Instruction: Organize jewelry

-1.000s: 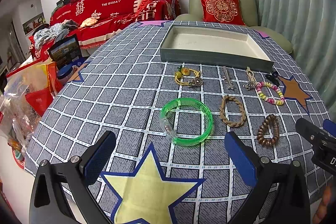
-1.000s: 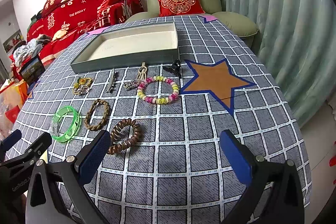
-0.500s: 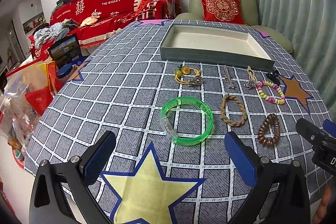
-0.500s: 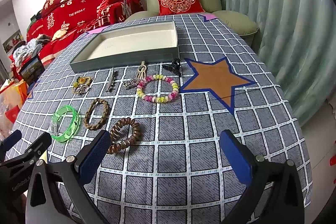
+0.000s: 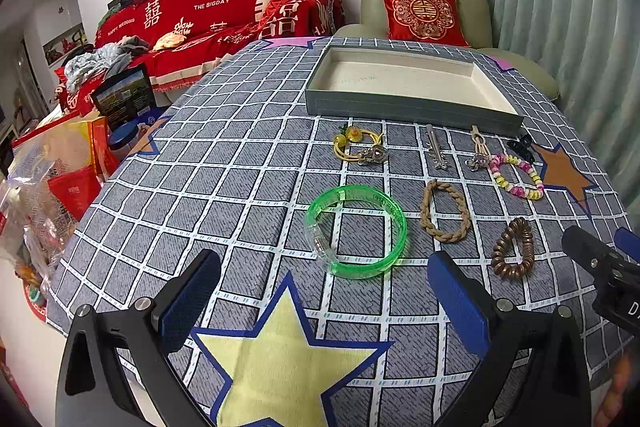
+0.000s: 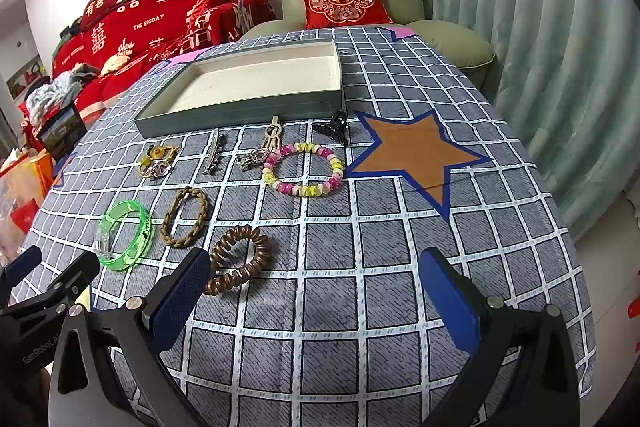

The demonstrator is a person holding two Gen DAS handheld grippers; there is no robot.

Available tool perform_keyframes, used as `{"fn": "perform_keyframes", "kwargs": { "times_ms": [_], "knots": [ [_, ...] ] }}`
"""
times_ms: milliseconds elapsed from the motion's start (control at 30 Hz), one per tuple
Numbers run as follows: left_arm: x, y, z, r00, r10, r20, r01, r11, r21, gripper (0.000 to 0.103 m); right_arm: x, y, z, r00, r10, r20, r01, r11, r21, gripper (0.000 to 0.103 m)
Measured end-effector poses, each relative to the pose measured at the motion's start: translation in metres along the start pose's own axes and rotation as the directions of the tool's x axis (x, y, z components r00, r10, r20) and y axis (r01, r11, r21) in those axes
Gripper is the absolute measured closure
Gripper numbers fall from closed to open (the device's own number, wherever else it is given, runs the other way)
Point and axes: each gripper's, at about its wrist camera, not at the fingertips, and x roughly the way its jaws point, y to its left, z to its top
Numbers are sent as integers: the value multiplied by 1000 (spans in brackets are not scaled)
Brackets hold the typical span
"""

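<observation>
Jewelry is sitting spread out on the checked tablecloth (image 5: 240, 163), short of the empty tray (image 5: 408, 105), and we're holding both grippers released and empty. We're hovering the left gripper (image 5: 322, 301) with the green bangle (image 5: 356, 231) lying flat just ahead of its tips, so that looks like our grab. Right gripper (image 6: 316, 301) is sitting nearest the brown coil hair tie (image 6: 240, 259), off by its left finger.

A checked cloth with stars covers the worktop (image 5: 248, 163). Ahead of the left tool (image 5: 320, 295) lies a green bangle (image 5: 356, 231), with a braided band (image 5: 444, 211) and a brown coil tie (image 5: 514, 249) to its right. Farther off lie a yellow ornament (image 5: 358, 147), clips, a bead bracelet (image 5: 518, 177) and a tray (image 5: 408, 87).
</observation>
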Motion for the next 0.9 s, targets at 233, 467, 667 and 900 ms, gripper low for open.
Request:
{"fn": "perform_keyframes", "kwargs": {
  "times_ms": [233, 467, 667, 900],
  "knots": [
    [1, 0, 0, 1000, -1, -3, 1, 1000, 1, 0, 1, 2, 1, 1000, 3, -8, -3, 1000, 0, 0],
    [6, 3, 0, 1000, -5, -18, 5, 1000, 0, 0, 4, 2, 2, 1000, 6, -23, -6, 1000, -2, 0],
    [13, 10, 4, 999, 0, -33, 0, 1000, -7, 0, 7, 1, 5, 999, 4, -40, -5, 1000, -12, 0],
    [28, 26, 15, 998, -3, -61, 2, 1000, -26, 0, 15, 2, 11, 997, 4, -75, -7, 999, -38, 0]
  ]
}}
